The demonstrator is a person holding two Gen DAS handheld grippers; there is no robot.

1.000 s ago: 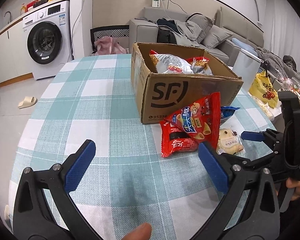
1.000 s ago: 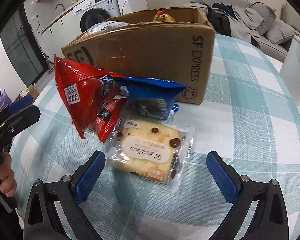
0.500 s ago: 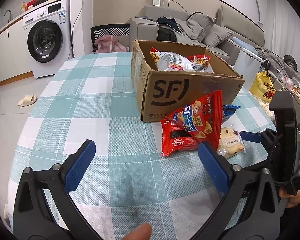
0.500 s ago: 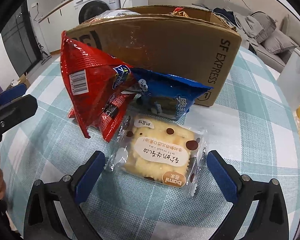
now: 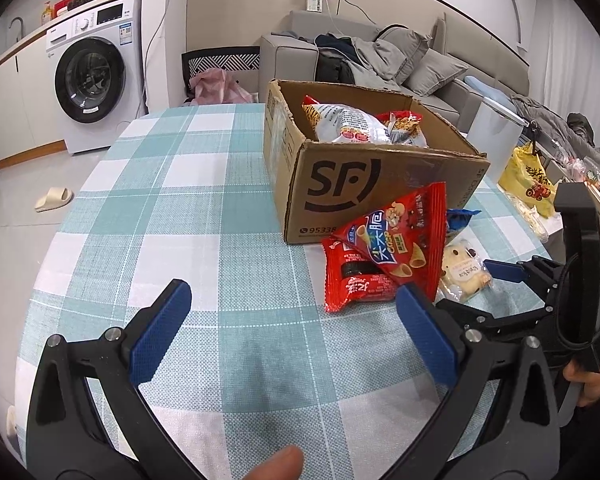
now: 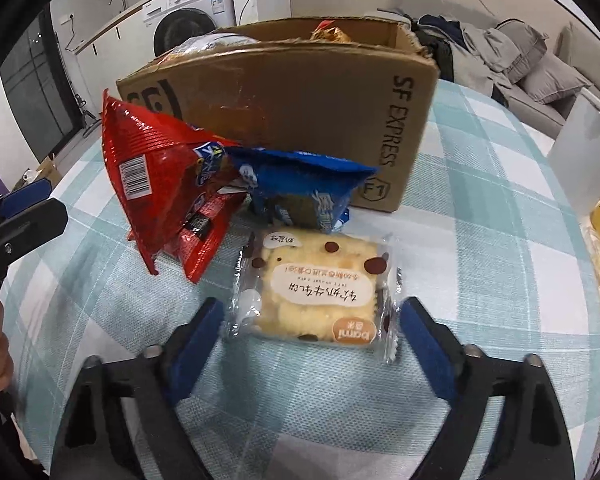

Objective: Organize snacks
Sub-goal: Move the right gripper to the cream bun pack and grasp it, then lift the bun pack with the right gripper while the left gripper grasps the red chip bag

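A clear-wrapped cake packet [image 6: 316, 288] lies flat on the checked tablecloth [image 6: 480, 240]. My right gripper [image 6: 311, 308] straddles it; its jaws are closing, with the blue pads [image 6: 198, 336] just at the wrapper's side edges and not pressing. Behind the packet lie a blue packet [image 6: 300, 188], a red crisps bag [image 6: 152, 168] and a smaller red packet [image 5: 352, 280]. These lean against an open cardboard box [image 5: 380, 184] that holds other snack bags [image 5: 348, 124]. My left gripper [image 5: 292, 296] hovers open over bare cloth, left of the pile, with nothing between its fingers.
The round table's edge curves along the left and near side. A white bin [image 5: 496, 128] and a yellow bag [image 5: 532, 184] stand right of the table. A washing machine [image 5: 92, 76], a sofa [image 5: 380, 52] and a slipper [image 5: 54, 199] are beyond.
My right gripper has come closer to the cake packet and its jaws have narrowed around it. The left gripper has stayed where it was.
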